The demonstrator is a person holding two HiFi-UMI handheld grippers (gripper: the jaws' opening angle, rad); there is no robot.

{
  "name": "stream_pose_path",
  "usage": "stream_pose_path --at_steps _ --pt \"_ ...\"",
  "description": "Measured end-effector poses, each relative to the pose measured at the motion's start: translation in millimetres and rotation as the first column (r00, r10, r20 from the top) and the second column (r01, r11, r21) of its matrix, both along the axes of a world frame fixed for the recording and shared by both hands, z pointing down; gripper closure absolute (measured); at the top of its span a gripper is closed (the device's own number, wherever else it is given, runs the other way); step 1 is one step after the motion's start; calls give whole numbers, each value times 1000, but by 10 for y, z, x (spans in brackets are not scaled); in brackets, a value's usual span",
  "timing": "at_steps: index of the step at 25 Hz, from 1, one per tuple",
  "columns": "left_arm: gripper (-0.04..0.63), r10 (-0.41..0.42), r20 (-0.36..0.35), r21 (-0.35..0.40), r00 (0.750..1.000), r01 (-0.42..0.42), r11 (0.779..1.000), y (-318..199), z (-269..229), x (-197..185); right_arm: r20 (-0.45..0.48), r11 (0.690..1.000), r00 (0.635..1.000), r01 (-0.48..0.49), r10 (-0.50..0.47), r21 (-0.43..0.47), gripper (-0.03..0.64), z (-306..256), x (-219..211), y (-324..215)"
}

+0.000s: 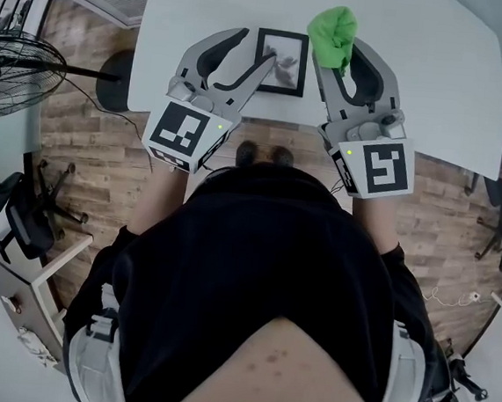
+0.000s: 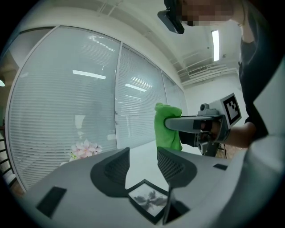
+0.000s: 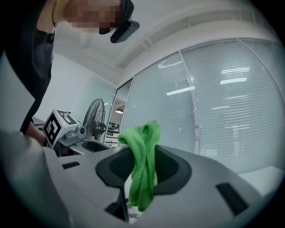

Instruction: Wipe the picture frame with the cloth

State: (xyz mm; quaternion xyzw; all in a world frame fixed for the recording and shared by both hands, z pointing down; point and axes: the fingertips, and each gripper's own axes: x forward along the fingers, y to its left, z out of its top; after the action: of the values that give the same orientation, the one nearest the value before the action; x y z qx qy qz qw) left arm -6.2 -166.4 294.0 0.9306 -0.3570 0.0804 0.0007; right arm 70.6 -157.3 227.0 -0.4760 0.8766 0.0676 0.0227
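Observation:
The black picture frame point(image 1: 280, 62) lies flat on the white table point(image 1: 422, 71), showing a grey print. My left gripper point(image 1: 257, 46) hovers at its left edge, one fingertip point(image 1: 270, 58) over the frame's border. In the left gripper view the jaws stand apart with nothing pressed between them, and the frame point(image 2: 149, 199) shows below through the gap of the left gripper point(image 2: 143, 153). My right gripper point(image 1: 336, 47) is shut on a bunched green cloth point(image 1: 331, 28) just right of the frame. The cloth point(image 3: 143, 178) hangs pinched between that gripper's pads, and the cloth point(image 2: 167, 129) also shows from the left.
A standing fan point(image 1: 12, 71) and an office chair point(image 1: 28, 218) are on the wooden floor to the left. Pink flowers point(image 2: 84, 149) sit at the table's far side before a glass wall with blinds point(image 2: 89, 98). The person's feet point(image 1: 264, 155) stand at the table's near edge.

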Motion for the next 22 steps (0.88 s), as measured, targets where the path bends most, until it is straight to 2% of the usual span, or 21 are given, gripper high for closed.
stream_pose_path --at_steps 4,8,15,18,20,22 --pt "417 5 -21 12 1000 -5 1000 15 -55 36 -7 1000 1000 -14 14 5 502 19 16 -2" --pt "431 8 -28 36 1000 -7 999 27 -144 33 29 1000 1000 -3 3 -20 502 32 4 8" --pt "505 19 -29 40 999 -17 999 68 -275 55 31 1000 999 11 -10 -19 503 -2 5 33" --pt "515 32 -67 91 997 -26 995 61 -426 103 27 1000 1000 17 -16 -22 502 -8 2 24" --pt "520 29 -43 72 999 -26 997 68 -405 86 27 999 999 18 -17 -27 502 -6 -4 16" --pt "526 34 -57 95 998 -29 995 68 -470 100 31 999 999 17 -16 -30 502 -13 -3 19"
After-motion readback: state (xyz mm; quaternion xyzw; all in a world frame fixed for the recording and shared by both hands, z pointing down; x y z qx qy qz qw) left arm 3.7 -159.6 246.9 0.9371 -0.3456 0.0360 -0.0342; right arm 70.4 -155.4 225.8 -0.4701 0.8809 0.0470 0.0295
